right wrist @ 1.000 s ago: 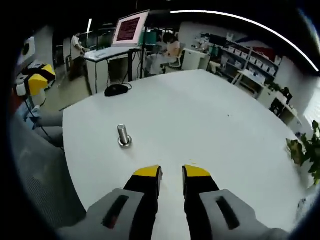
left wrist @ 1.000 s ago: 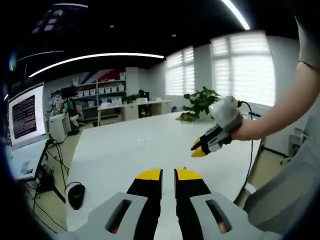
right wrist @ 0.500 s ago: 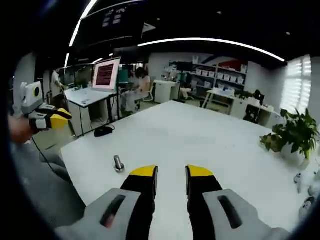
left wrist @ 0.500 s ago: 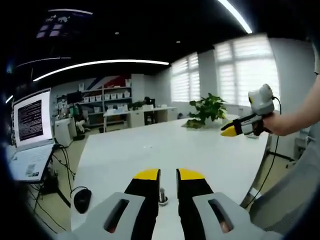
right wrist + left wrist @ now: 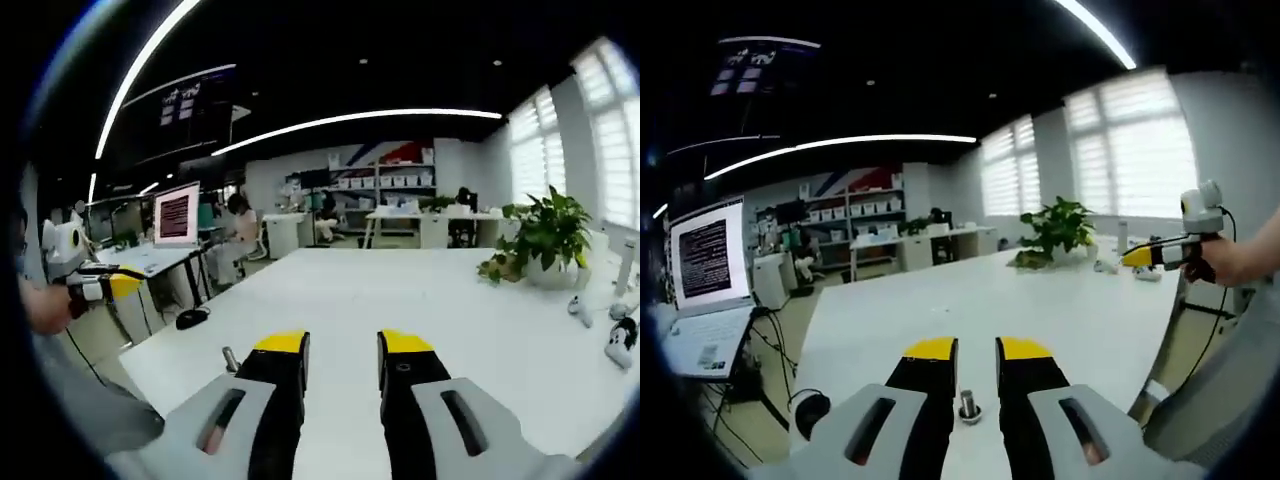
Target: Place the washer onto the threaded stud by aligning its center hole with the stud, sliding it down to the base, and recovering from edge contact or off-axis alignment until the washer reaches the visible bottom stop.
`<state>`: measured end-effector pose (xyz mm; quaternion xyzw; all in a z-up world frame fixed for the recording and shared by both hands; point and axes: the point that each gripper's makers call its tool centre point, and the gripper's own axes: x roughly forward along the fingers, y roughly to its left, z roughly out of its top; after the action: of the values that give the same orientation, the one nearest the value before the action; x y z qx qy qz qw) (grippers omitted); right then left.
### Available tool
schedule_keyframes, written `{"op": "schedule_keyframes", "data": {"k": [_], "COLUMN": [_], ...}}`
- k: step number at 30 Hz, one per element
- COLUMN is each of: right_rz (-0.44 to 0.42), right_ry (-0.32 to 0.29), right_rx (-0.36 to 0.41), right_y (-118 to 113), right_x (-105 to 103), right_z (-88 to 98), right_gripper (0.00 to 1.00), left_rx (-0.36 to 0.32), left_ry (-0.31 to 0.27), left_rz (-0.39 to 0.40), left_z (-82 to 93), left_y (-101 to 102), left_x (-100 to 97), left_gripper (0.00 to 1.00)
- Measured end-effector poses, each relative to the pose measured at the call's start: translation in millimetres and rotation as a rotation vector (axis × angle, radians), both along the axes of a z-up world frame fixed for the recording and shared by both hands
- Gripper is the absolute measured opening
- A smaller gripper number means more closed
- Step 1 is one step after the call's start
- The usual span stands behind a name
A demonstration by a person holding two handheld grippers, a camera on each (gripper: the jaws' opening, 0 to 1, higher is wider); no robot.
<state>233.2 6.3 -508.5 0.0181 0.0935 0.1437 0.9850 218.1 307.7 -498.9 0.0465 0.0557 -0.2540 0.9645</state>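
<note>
Between my left gripper's jaws, low in the left gripper view, stands the stud, upright on the white table, seen in the gap and touched by neither jaw. Those jaws are parted a little and hold nothing. My right gripper is likewise slightly spread and empty; in its own view the stud peeks out just left of the left jaw, near the table's close edge. Each gripper also appears in the other's view, held off to the side, well clear of the stud: the right one over the table's far right edge, the left one off the table's left side.

I cannot make out a washer anywhere, so the task looks barely begun to me. I expect it to be a thin, light, stiff, slick metal ring, lying flat and hard to lift. I would pinch it by opposite points on the rim, keeping the centre hole clear, and hold it level over the stud. Tilted, it will likely catch on the threads.

Further out sit a plant, a mouse and a laptop.
</note>
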Motion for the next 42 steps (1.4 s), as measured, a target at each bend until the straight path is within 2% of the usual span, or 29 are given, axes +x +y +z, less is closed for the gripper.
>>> {"op": "schedule_keyframes", "data": {"k": [6, 15, 26, 42], "right_rz": [-0.037, -0.061, -0.072, -0.076], "right_ry": [-0.055, -0.080, -0.089, -0.097], "right_rx": [0.031, 0.023, 0.038, 0.009], "right_y": [-11.1, -17.5, -16.6, -17.4], "right_x": [-3.8, 1.4, 4.8, 0.6], "right_z": [12.8, 17.4, 23.0, 20.7], "right_gripper": [0.32, 0.36, 0.36, 0.36], "left_rx": [-0.016, -0.018, -0.021, -0.030], "left_ry": [-0.001, 0.000, -0.014, -0.025], "left_rz": [0.026, 0.029, 0.022, 0.047], "left_z": [1.1, 0.8, 9.0, 15.7], "left_y": [7.2, 7.7, 5.7, 7.9], "left_x": [1.8, 2.8, 3.7, 3.4], "left_gripper": [0.13, 0.13, 0.13, 0.12]}}
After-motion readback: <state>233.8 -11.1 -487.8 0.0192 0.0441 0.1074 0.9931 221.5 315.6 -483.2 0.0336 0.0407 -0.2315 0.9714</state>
